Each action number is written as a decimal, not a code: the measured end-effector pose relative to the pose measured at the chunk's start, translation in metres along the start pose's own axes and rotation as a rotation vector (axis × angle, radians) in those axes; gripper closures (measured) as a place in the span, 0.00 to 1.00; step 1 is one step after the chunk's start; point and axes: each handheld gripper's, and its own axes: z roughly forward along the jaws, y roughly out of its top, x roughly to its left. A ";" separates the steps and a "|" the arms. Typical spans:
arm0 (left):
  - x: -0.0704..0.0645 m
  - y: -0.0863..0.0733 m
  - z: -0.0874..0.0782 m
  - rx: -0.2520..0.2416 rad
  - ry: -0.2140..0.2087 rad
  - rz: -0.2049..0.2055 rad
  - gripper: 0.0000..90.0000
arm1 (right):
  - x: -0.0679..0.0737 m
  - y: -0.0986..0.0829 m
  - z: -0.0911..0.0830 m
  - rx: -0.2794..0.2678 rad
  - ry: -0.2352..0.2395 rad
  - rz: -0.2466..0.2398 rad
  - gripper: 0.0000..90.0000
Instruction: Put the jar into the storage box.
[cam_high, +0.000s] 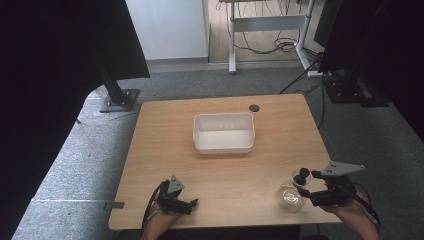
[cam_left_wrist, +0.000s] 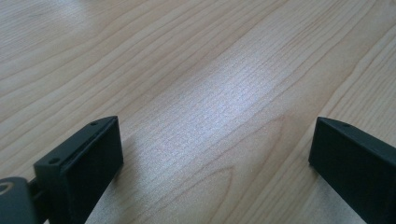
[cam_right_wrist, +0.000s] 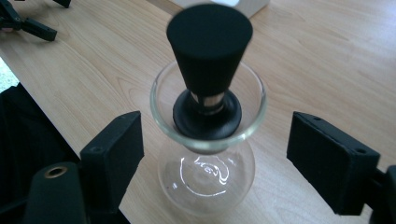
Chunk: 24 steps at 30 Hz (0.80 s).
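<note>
Clear glass flask with a flared mouth and black conical stopper stands upright near the wooden table's front right corner, long axis vertical, stopper pointing up. The right gripper is spread wide, jaws flanking the neck without touching. Probably best to close level on the narrow neck under the flare. The left gripper rests released by the front edge. A white rectangular plastic tub sits mid-table.

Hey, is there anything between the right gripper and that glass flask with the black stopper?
Nothing visible. The right gripper is open, its fingers either side of the glass flask, apart from it. The black stopper sits in its mouth.
</note>
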 end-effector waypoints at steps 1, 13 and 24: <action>0.000 0.000 0.000 0.000 0.000 0.000 0.03 | 0.000 0.001 0.000 -0.001 0.000 -0.008 0.22; 0.000 0.000 0.000 0.000 0.000 0.000 0.03 | 0.001 0.013 0.010 0.030 0.013 -0.053 0.34; 0.000 0.000 0.000 0.000 0.001 0.000 0.03 | 0.003 0.018 0.012 0.066 0.004 -0.057 0.40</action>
